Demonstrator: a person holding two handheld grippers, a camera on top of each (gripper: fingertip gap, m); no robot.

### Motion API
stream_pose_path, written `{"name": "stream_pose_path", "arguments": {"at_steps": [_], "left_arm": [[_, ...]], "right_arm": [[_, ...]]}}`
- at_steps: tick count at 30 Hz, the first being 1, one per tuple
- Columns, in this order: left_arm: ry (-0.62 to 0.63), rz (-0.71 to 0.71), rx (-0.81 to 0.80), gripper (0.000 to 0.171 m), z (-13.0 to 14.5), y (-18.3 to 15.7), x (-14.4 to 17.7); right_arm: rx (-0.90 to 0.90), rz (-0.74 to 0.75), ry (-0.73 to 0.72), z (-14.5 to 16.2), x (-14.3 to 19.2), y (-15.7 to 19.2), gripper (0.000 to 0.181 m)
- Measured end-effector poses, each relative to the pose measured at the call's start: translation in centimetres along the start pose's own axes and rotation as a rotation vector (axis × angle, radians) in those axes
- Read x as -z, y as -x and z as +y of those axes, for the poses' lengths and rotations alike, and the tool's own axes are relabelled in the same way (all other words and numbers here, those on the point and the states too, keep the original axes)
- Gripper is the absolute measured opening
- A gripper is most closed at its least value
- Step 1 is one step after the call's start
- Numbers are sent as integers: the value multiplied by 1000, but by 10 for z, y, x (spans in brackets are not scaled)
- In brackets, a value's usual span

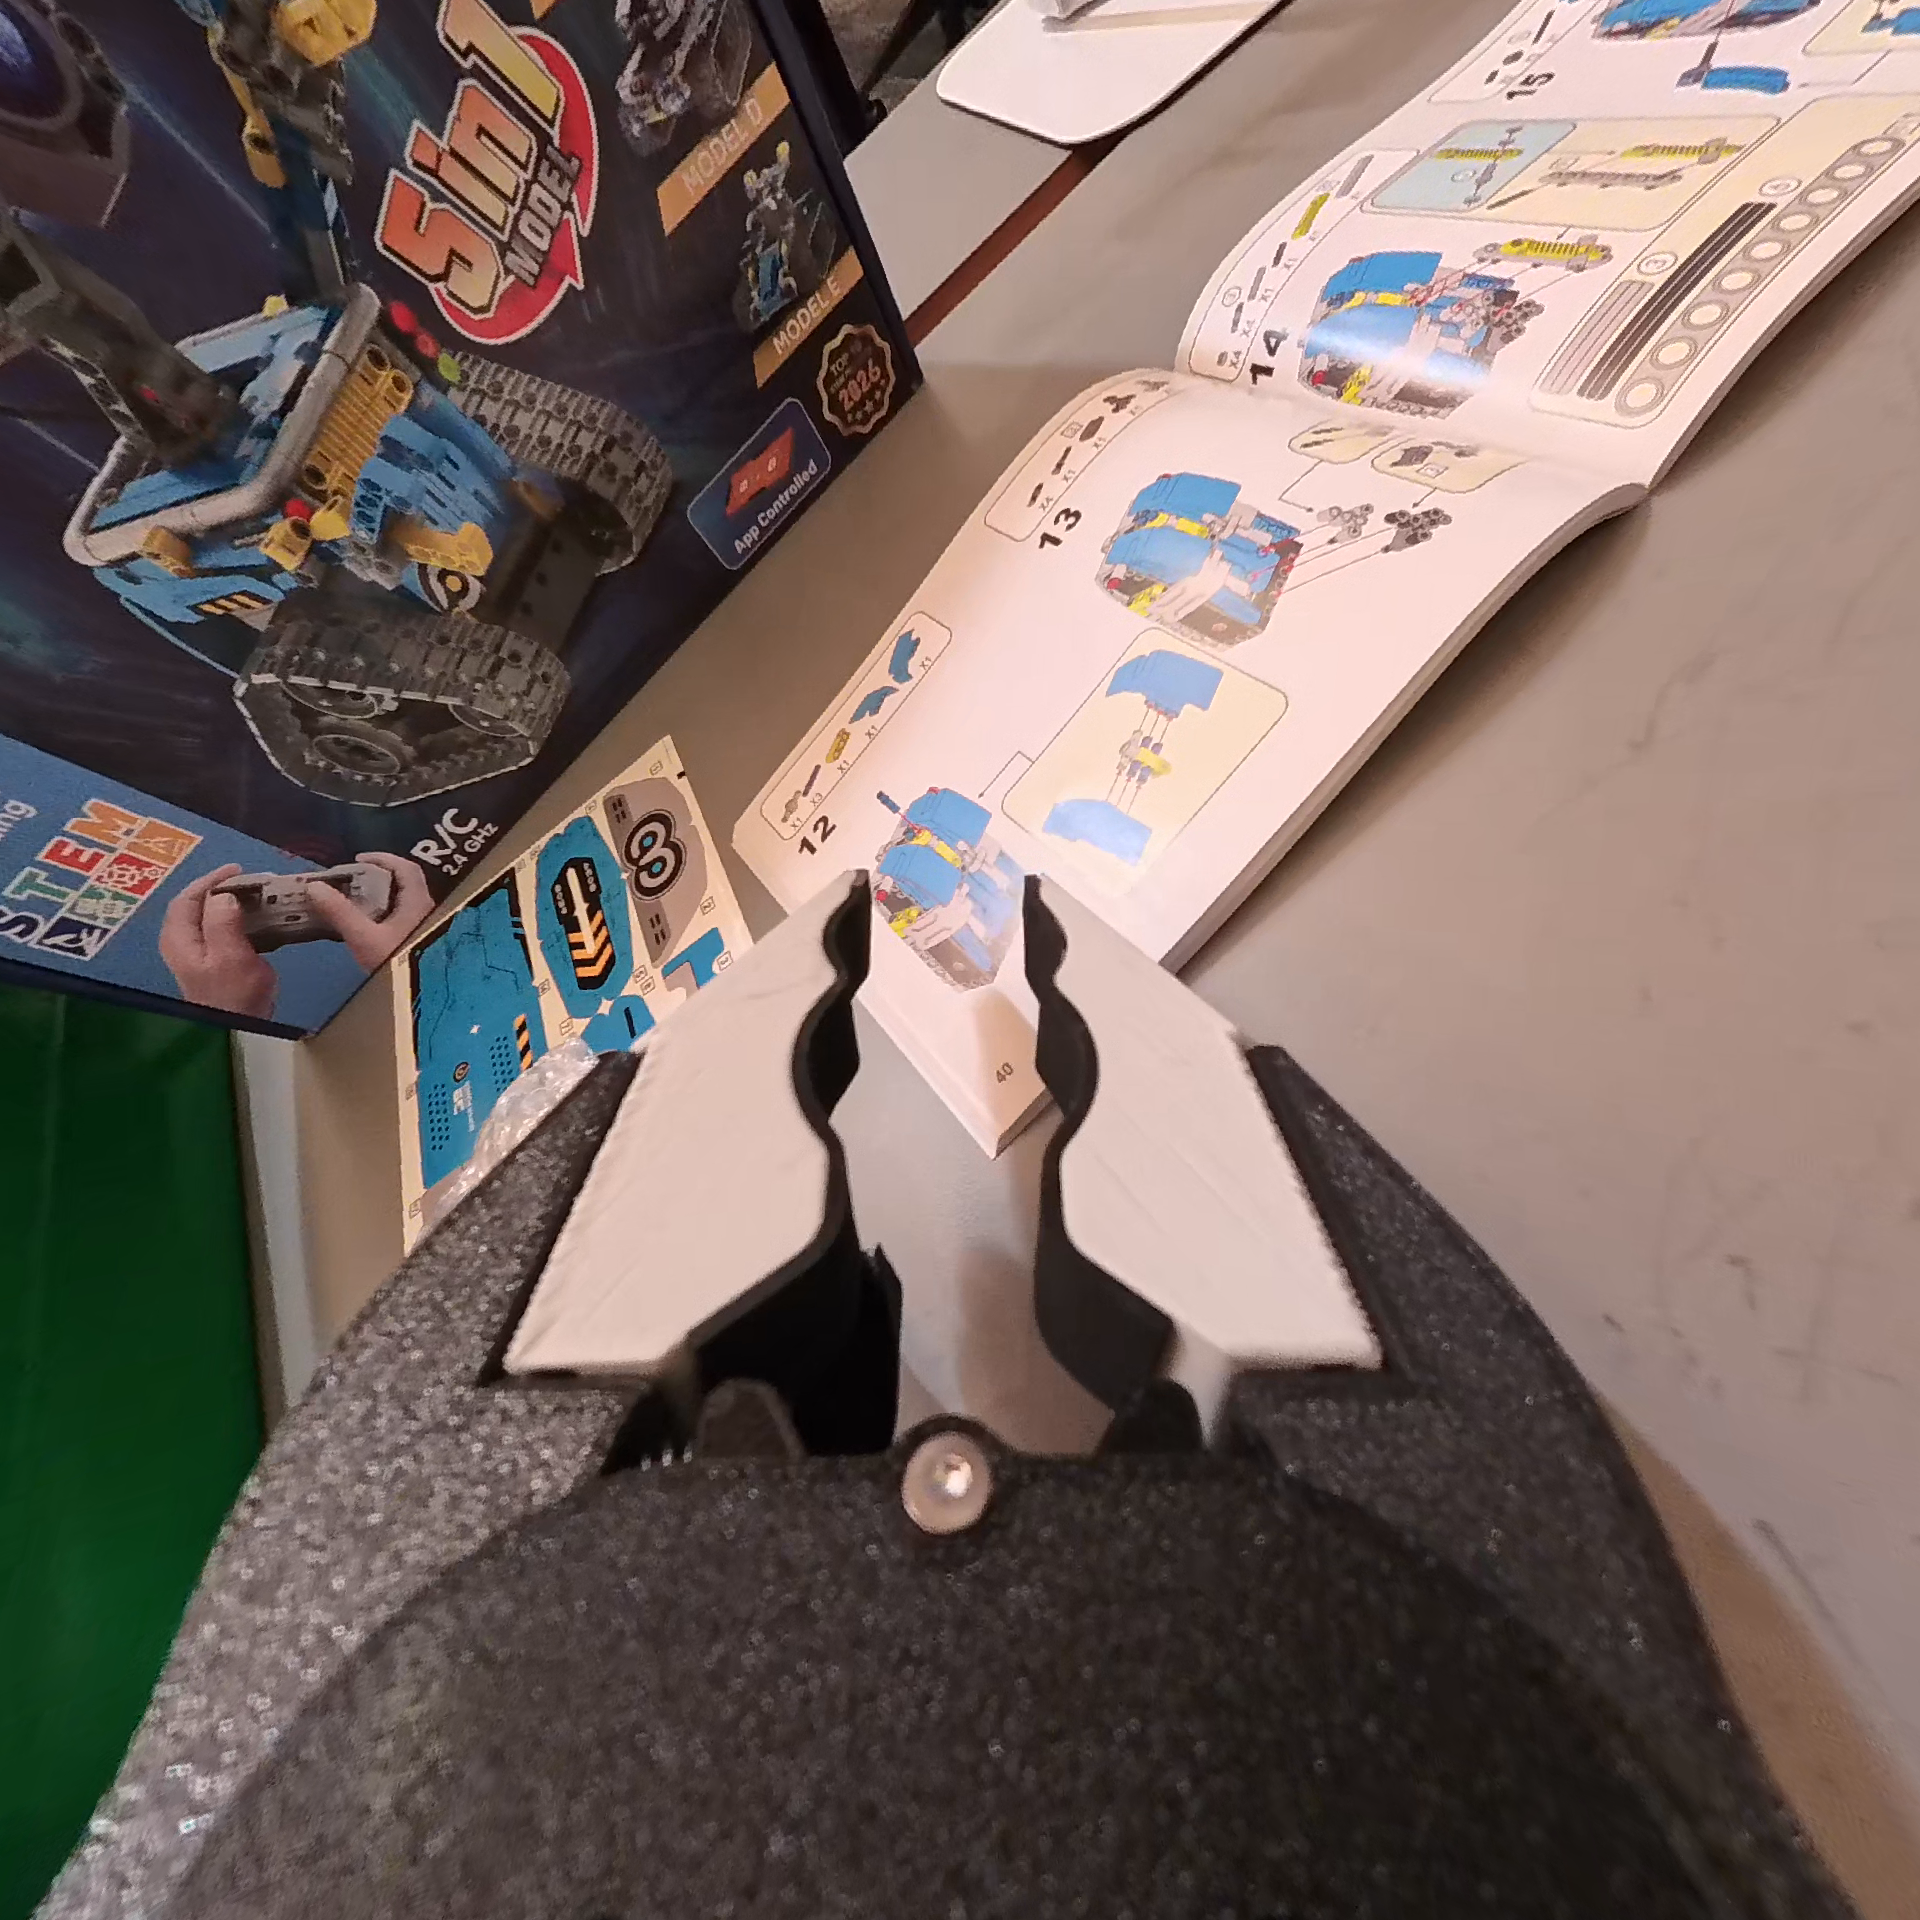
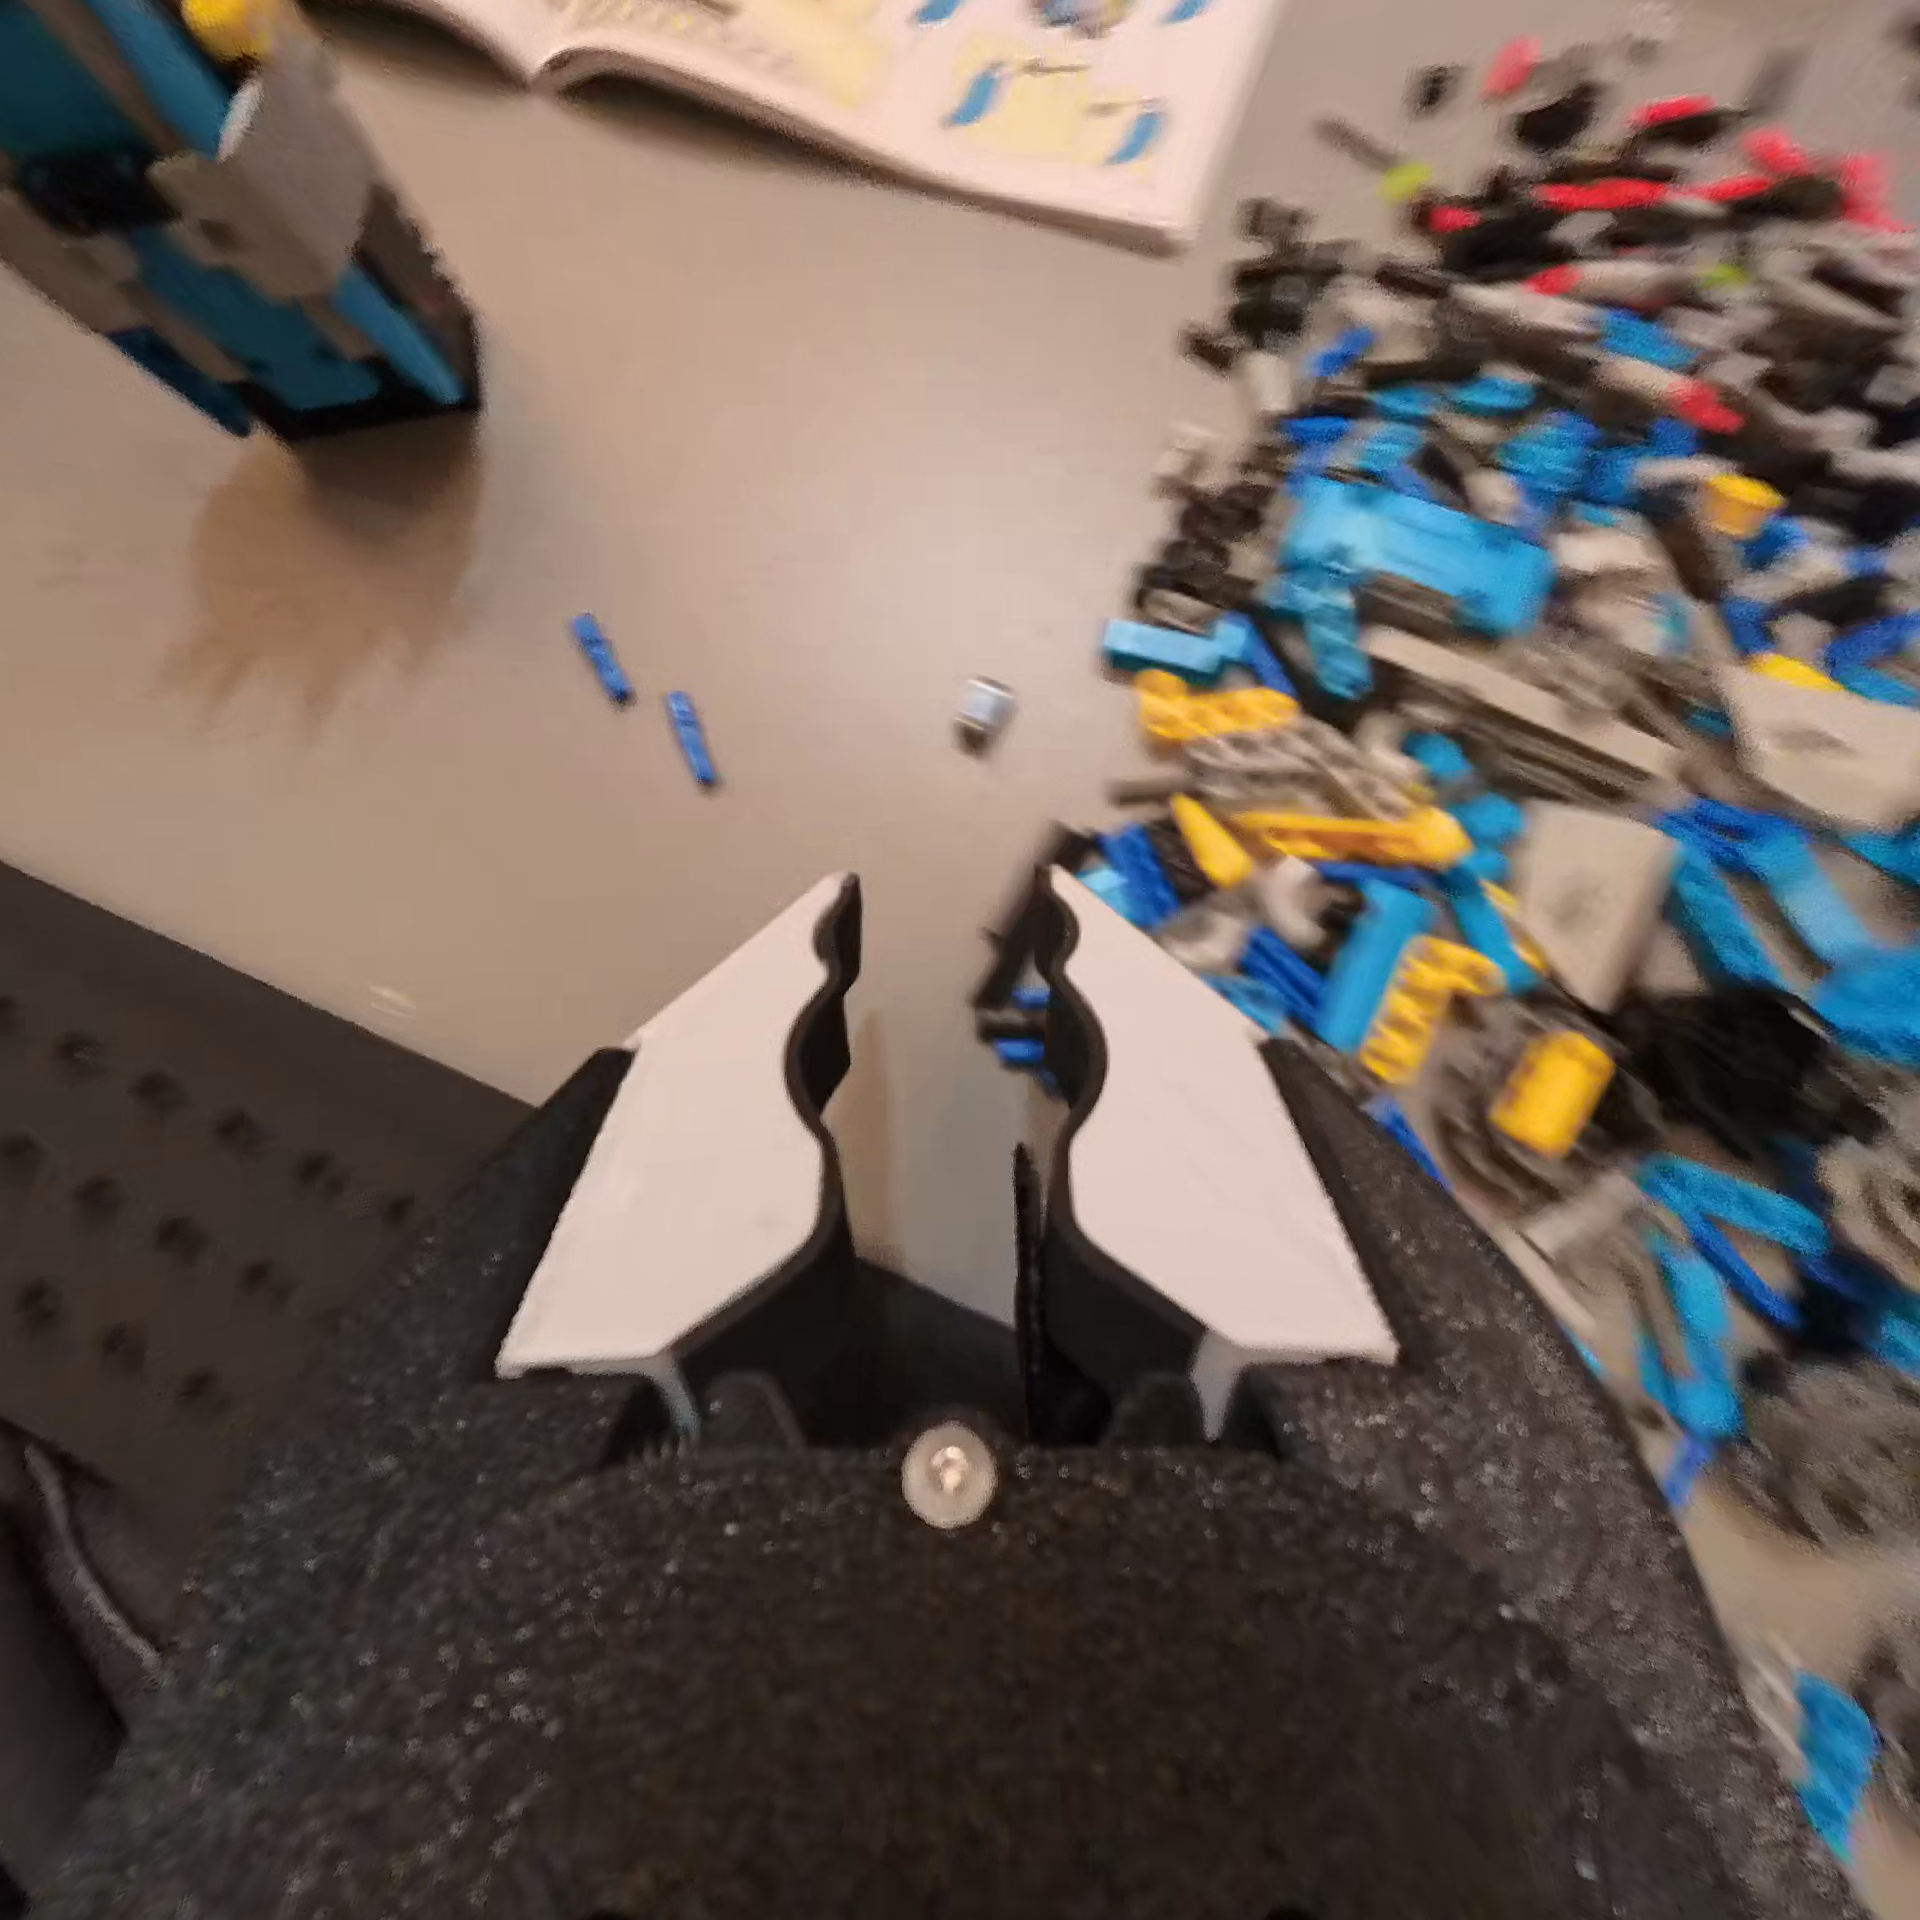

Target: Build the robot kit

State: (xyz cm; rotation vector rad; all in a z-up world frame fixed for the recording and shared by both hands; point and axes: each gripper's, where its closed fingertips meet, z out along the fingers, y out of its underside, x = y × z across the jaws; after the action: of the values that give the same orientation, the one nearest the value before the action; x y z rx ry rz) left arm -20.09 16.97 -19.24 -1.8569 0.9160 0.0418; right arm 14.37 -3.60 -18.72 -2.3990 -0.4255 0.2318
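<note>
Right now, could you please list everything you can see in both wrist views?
box: one, dark blue, standing at left on table.
sticker sheet: one, blue and grey, flat beside box.
booklet: one, white, open, beyond left gripper.
tray: one, white, far edge.
model: one, blue and grey, part-built, far left of right view.
pins: two, blue, loose on table.
bush: one, grey, near pile.
pile: many parts, blue, yellow, black, red, at right.
table: one, grey.
left gripper: open, empty.
right gripper: open, empty, beside pile.
</note>
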Motion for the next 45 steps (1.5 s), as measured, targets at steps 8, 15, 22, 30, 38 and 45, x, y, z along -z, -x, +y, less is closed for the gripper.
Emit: {"name": "stream_pose_path", "arguments": {"at_steps": [8, 15, 22, 30, 38, 45], "left_arm": [[2, -1, -15, 29, 0, -1, 0], [4, -3, -30, 29, 0, -3, 0], [6, -5, -48, 29, 1, -5, -1], [6, -5, -51, 29, 0, -5, -1], [10, 0, -60, 29, 1, -6, -1], [9, 7, -54, 29, 1, -7, -1]], "right_arm": [[68, 17, 40, 38, 14, -22, 30], [86, 65, 98, 51, 6, -35, 30], [75, 36, 103, 49, 0, -33, 28], [58, 10, 101, 49, 0, -33, 24], [106, -50, -83, -2, 15, 2, 24], [111, -138, -63, -23, -24, 55, 24]]}}
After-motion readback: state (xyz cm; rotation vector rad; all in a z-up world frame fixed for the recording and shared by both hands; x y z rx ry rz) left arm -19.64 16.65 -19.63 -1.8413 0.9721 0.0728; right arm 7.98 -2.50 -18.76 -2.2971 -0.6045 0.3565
